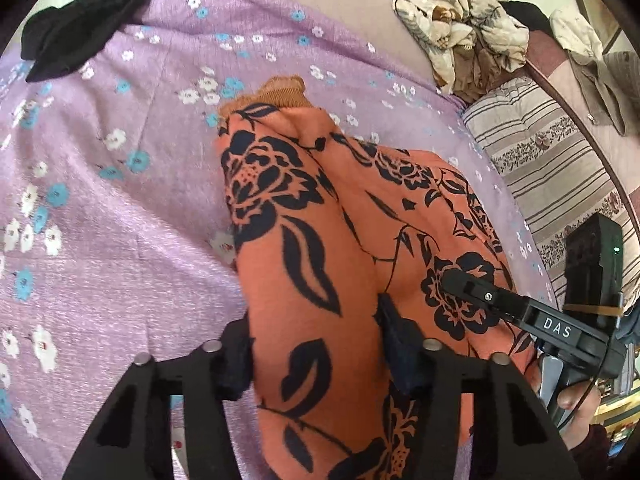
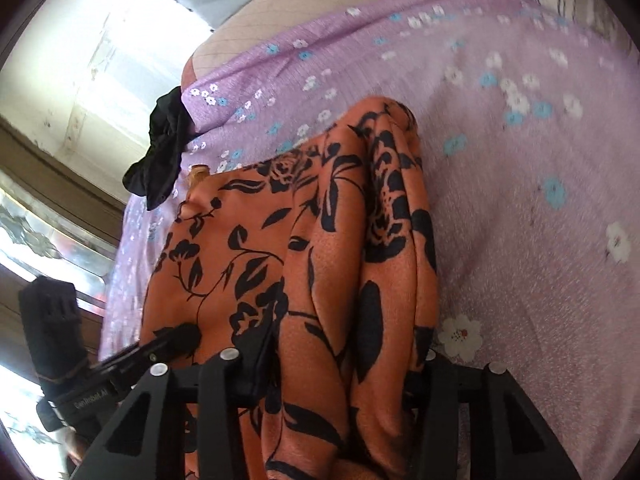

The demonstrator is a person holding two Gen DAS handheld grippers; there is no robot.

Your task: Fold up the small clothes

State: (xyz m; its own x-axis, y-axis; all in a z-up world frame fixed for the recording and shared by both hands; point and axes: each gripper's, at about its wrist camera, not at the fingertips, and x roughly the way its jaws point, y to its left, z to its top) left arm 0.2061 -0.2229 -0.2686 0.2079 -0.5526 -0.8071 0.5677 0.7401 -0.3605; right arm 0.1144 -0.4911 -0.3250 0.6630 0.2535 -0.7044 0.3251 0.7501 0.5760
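- Item: orange floral garment (image 1: 320, 240), black rose-and-leaf print, with a plain tan ribbed band (image 1: 276, 94) at its far end. It lies bunched in lengthwise folds on the lilac flowered bedsheet (image 1: 120, 200).
- Landmark: the ribbed band. All places below are given from it.
- Long axis: it runs from the ribbed band toward both cameras. The banded end points away from the person; the near end is gathered at the claws.
- Left gripper (image 1: 316, 364): at the end opposite the band. Cloth fills the gap between its jaws and both pads appear to press on it, so it reads as clamped on the garment.
- Right gripper (image 2: 344, 376): also at the end opposite the band, just beside the left one. A thick fold passes between its jaws; judged clamped on the garment, though the right-hand pad is mostly hidden by cloth.
- Nearness: both claws sit about equally far from the band. In the left wrist view a right gripper finger (image 1: 472, 288) rests on the cloth on the right side.
- Governing relation, as judged: the free length lies ahead of both claws, so a fold would carry the held end along the axis toward the band.
- Black cloth (image 1: 80, 20): beyond the band, at the sheet's far left edge, well apart.
- Crumpled cream-and-brown clothes (image 1: 460, 32): beyond the band to the right, well apart.
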